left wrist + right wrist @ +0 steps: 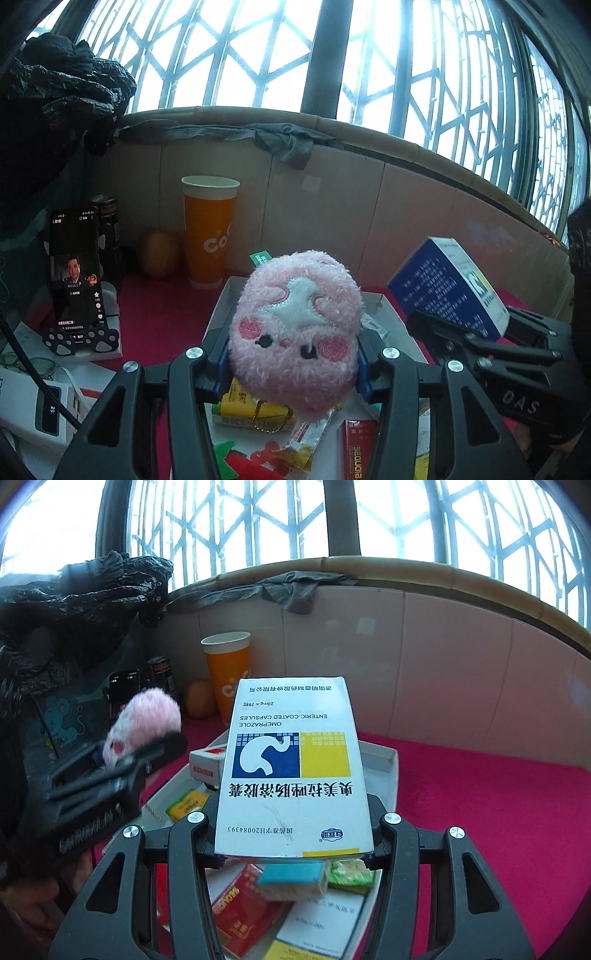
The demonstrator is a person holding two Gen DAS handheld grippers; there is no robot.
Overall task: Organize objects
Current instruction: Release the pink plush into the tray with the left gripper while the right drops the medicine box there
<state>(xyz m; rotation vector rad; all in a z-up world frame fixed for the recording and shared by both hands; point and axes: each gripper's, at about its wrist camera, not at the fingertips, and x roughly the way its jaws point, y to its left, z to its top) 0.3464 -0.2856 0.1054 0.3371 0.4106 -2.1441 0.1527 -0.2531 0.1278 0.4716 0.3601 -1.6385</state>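
Observation:
My left gripper (291,362) is shut on a pink plush toy (295,332) with a stitched face, held above a white tray (218,310) of small packets. My right gripper (293,834) is shut on a white, blue and yellow medicine box (295,768), held above the same tray (388,771). The box also shows at the right of the left wrist view (447,288), the plush at the left of the right wrist view (144,720). The tray holds a red box (360,446), yellow packets (243,406) and a blue-topped sponge (291,880).
An orange paper cup (208,232), a dark can (107,221), a round brown fruit (159,256) and a phone on a paw-foot stand (75,273) stand at the back left on the red cloth (480,794). A tiled wall and barred window lie behind. A charger (48,410) sits lower left.

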